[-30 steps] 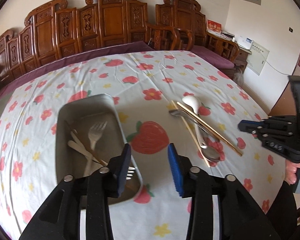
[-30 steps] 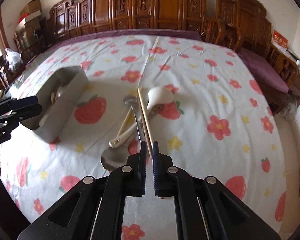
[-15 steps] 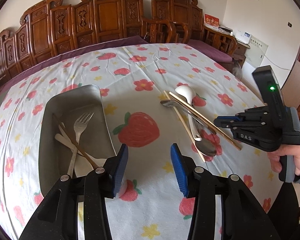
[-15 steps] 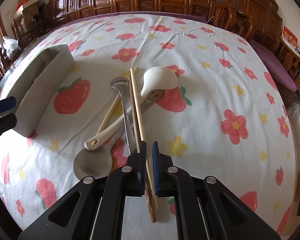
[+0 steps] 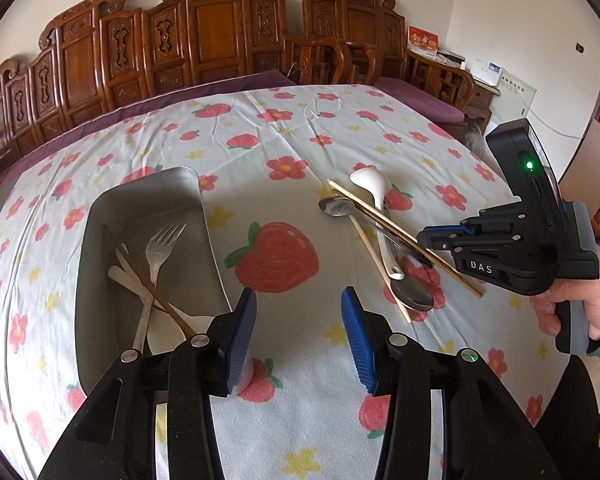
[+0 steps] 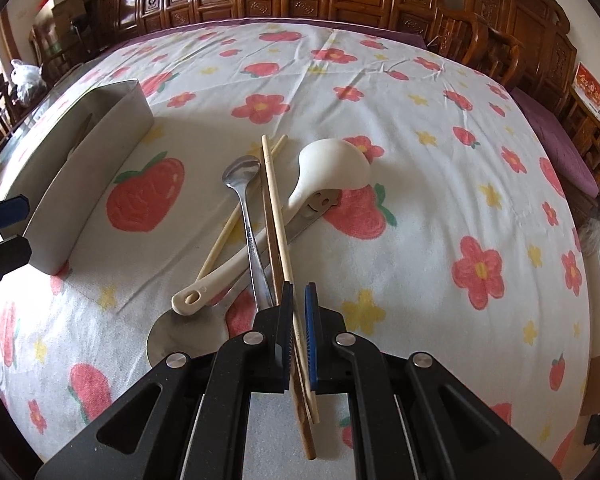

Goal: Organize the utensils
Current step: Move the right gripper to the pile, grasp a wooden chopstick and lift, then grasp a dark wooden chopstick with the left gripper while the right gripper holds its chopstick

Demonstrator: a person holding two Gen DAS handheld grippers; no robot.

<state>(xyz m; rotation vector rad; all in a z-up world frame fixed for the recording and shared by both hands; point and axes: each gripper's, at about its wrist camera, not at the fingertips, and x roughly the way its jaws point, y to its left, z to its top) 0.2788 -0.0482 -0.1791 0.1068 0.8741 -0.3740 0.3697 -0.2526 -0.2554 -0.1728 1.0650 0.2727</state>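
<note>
A round table is wearing a white cloth printed with strawberries, red flowers and yellow stars; carved dark-wood chairs are lining the far edge from nine to two o'clock, with a cream wall behind. A metal tray is sitting at about eight o'clock in the left wrist view, holding a fork, a pale spoon and a brown stick. At three o'clock of the tray a heap is lying on the cloth: a white ladle, a small steel spoon, a large steel spoon and a loose pale chopstick. The chopstick pair is running its long axis from eleven o'clock down to five o'clock in the right wrist view, far tips resting on the heap. The right gripper is clenching this pair near its near end, the sticks passing between the pads and jutting out below them. The left gripper is hanging released over bare cloth beside the tray's near right corner, nothing between its pads.
</note>
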